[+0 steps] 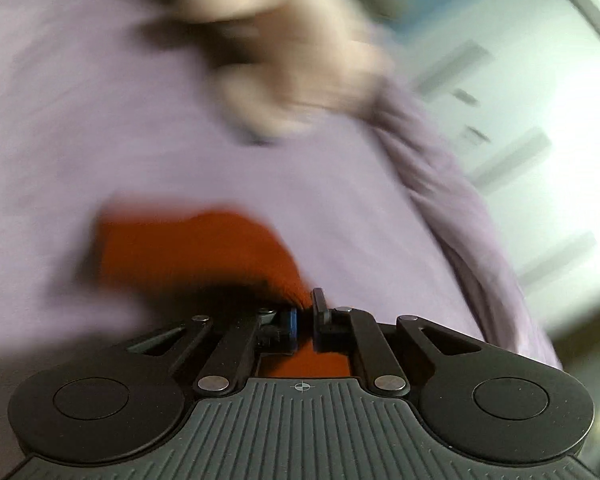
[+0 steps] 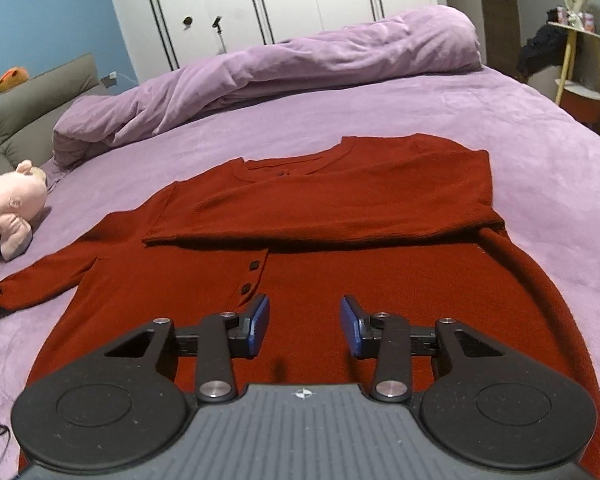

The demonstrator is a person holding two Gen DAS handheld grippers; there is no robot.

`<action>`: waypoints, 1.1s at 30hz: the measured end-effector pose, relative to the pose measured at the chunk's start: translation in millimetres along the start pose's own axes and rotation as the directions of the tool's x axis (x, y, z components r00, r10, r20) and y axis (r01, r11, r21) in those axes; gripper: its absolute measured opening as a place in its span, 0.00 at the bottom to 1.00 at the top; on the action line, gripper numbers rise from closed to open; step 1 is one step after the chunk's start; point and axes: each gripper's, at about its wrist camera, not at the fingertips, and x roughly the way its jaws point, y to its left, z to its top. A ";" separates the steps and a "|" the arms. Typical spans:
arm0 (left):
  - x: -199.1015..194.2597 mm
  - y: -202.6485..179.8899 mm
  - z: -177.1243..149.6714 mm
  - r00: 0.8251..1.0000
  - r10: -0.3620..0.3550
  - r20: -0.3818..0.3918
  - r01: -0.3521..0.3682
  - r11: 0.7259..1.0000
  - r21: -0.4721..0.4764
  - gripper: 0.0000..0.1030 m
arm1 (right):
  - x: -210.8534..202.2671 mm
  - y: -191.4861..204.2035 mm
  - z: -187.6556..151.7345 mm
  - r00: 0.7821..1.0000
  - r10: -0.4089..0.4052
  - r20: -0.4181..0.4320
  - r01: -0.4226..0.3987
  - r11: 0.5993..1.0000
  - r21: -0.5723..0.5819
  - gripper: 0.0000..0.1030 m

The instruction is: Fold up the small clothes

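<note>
Red cardigan (image 2: pixel 300 240) lay spread on the purple bedsheet (image 2: pixel 520 128), one sleeve folded across its chest, a pink plush toy (image 2: pixel 8 208) off to its left. Left gripper (image 1: pixel 304 320) had its jaws clamped on a bunch of the red knit, the view blurred. Right gripper (image 2: pixel 304 324) hovered tilted down over the cardigan's lower front, jaws partly apart with nothing between them.

Lilac bedsheet (image 2: pixel 500 128) covers bed; rumpled lilac duvet (image 2: pixel 284 68) heaped along far edge. Pink plush toy (image 2: pixel 8 208) lies at left edge near grey headboard (image 2: pixel 32 104). White wardrobe (image 2: pixel 292 0) behind bed; small side table (image 2: pixel 580 60) beyond right edge.
</note>
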 end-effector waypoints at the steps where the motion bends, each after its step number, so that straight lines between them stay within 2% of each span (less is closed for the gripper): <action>1: -4.1 -29.6 -8.9 0.999 -0.053 -0.009 0.053 0.995 0.083 0.08 | -0.2 -1.6 0.8 1.000 0.002 0.002 -0.002 1.000 0.009 0.36; 3: -12.2 -92.8 -36.8 0.983 -0.173 -0.060 0.183 0.951 0.248 0.08 | -1.8 -3.4 1.9 1.000 0.004 0.012 -0.004 1.000 0.018 0.35; 5: -20.1 -153.4 -77.3 0.952 -0.282 -0.122 0.307 0.871 0.383 0.08 | -4.8 -5.4 3.4 1.000 0.006 0.024 -0.006 1.000 0.028 0.35; 7: -19.5 -201.3 -121.6 0.919 -0.336 -0.206 0.394 0.795 0.462 0.10 | -8.7 -7.9 4.7 0.999 0.014 0.040 -0.015 0.999 0.038 0.35; 8: -16.4 -220.5 -147.4 0.910 -0.343 -0.235 0.415 0.765 0.492 0.19 | -10.0 -9.1 5.5 0.999 0.013 0.045 -0.015 0.999 0.040 0.35; 9: -11.6 -235.3 -173.0 0.909 -0.329 -0.257 0.418 0.741 0.526 0.42 | -11.5 -11.0 6.4 0.999 0.014 0.048 -0.016 0.999 0.041 0.35; 10: -3.3 -248.6 -202.3 0.915 -0.282 -0.287 0.400 0.715 0.573 0.54 | -12.6 -13.9 7.1 0.998 0.013 0.053 -0.016 0.999 0.047 0.35; 11: 4.5 -254.4 -223.9 0.922 -0.236 -0.307 0.381 0.700 0.604 0.59 | -13.2 -16.8 7.8 0.998 0.011 0.055 -0.014 0.999 0.052 0.35; 12: 11.7 -256.5 -242.2 0.925 -0.190 -0.328 0.363 0.689 0.627 0.55 | -13.4 -20.1 8.6 0.998 0.006 0.056 -0.009 0.998 0.060 0.35; 14: 22.6 -249.9 -269.3 0.924 -0.100 -0.370 0.331 0.695 0.638 0.55 | -13.8 -29.7 10.1 0.998 -0.004 0.055 -0.001 0.997 0.080 0.35; 16: 27.2 -233.2 -273.4 0.930 -0.048 -0.363 0.289 0.705 0.648 0.56 | -13.1 -38.8 10.9 0.999 -0.009 0.051 0.004 0.996 0.087 0.35; 20: 36.6 -207.5 -250.7 0.966 0.037 -0.255 0.155 0.704 0.693 0.59 | 1.4 -48.7 16.8 1.000 0.006 0.026 -0.008 0.997 0.071 0.37; 23: 37.4 -192.1 -227.3 0.978 0.062 -0.200 0.091 0.734 0.673 0.63 | 27.2 -45.8 30.1 0.997 0.078 0.012 -0.079 0.991 0.107 0.45; 25: 44.4 -180.5 -216.5 0.975 0.085 -0.207 0.070 0.763 0.643 0.63 | 46.6 -44.7 41.0 0.989 0.145 0.022 -0.147 0.978 0.146 0.55; 26: 41.3 -178.9 -215.7 0.971 0.092 -0.219 0.069 0.773 0.631 0.63 | 59.4 -46.4 47.5 0.981 0.191 0.030 -0.193 0.964 0.182 0.64; 27: 42.7 -176.0 -210.4 0.968 0.094 -0.232 0.072 0.784 0.616 0.63 | 75.0 -48.5 54.4 0.975 0.221 0.021 -0.220 0.949 0.227 0.67; 29: 46.1 -169.5 -206.6 0.965 0.091 -0.245 0.077 0.798 0.597 0.63 | 103.2 -51.8 65.1 0.973 0.231 -0.017 -0.215 0.929 0.302 0.67; 31: 47.0 -162.9 -206.8 0.963 0.090 -0.254 0.080 0.803 0.590 0.63 | 123.2 -48.6 71.1 0.967 0.251 -0.034 -0.229 0.924 0.307 0.67; 32: 46.1 -160.9 -207.2 0.964 0.086 -0.252 0.083 0.802 0.591 0.63 | 130.2 -44.6 72.0 0.963 0.264 -0.048 -0.239 0.926 0.291 0.65; 33: 44.6 -160.9 -208.4 0.965 0.083 -0.249 0.085 0.799 0.596 0.63 | 136.1 -38.9 71.7 0.961 0.268 -0.067 -0.242 0.934 0.263 0.57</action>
